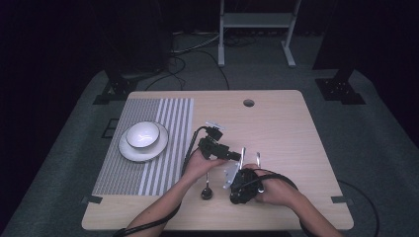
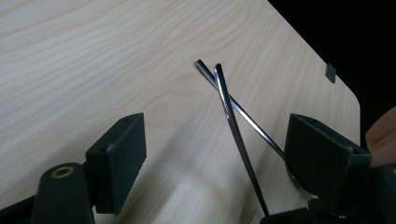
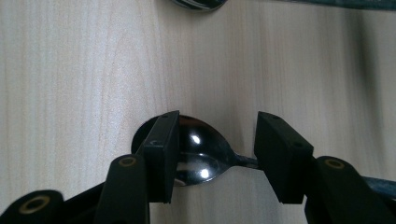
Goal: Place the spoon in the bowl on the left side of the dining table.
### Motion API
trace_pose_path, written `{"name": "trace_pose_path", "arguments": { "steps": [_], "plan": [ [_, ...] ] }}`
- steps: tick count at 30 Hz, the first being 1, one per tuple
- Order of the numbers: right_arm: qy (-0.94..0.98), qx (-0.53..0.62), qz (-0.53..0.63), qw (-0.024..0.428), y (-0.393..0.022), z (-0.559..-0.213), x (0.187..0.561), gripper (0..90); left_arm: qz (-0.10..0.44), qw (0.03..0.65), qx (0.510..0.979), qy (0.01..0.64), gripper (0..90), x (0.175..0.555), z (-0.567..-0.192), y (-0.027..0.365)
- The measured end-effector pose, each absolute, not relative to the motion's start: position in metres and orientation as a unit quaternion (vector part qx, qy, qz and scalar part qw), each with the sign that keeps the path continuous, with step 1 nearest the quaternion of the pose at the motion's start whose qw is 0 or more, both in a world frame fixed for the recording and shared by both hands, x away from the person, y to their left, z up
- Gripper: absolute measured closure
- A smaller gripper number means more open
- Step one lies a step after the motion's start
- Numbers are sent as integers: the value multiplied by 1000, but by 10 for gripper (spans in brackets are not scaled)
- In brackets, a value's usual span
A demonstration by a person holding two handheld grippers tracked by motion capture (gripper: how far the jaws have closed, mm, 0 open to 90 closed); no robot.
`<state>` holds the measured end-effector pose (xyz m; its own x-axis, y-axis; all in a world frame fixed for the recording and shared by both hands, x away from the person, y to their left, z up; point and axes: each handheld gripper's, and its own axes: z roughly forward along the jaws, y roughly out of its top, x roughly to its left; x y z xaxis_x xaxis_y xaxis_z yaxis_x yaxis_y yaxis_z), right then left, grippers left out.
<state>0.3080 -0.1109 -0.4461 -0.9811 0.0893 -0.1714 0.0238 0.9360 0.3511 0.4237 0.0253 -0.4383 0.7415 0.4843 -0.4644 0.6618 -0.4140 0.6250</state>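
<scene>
Both grippers meet at the front middle of the wooden table (image 1: 276, 123). My right gripper (image 1: 242, 185) (image 3: 217, 126) points down and is shut on a shiny metal spoon (image 3: 201, 154), with one pad on its bowl and the other at its neck. Two thin metal handles (image 1: 242, 153) (image 2: 233, 121) stick out beyond it and cross near their far ends. My left gripper (image 1: 238, 157) (image 2: 217, 128) comes in from the left, open, with both handles between its jaws and neither pad touching them.
A second spoon (image 1: 206, 191) (image 3: 198, 3) lies on the table left of the right gripper. A white bowl (image 1: 143, 134) sits on a white plate (image 1: 129, 154) on a striped placemat (image 1: 173, 128) at the left. A round hole (image 1: 248, 102) marks the table's far side.
</scene>
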Motion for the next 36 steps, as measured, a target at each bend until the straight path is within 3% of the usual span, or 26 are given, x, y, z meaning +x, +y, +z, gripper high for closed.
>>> {"name": "trace_pose_path", "arguments": {
  "steps": [8,19,36],
  "plan": [
    [979,24,176,95,-111,-446,307,497,-119,409,837,344,337,430,-444,10],
    [979,15,178,102,-112,-446,305,507,-109,392,853,326,732,432,-451,6],
    [975,6,179,128,-113,-443,299,493,-148,422,828,338,827,433,-453,14]
  ]
}}
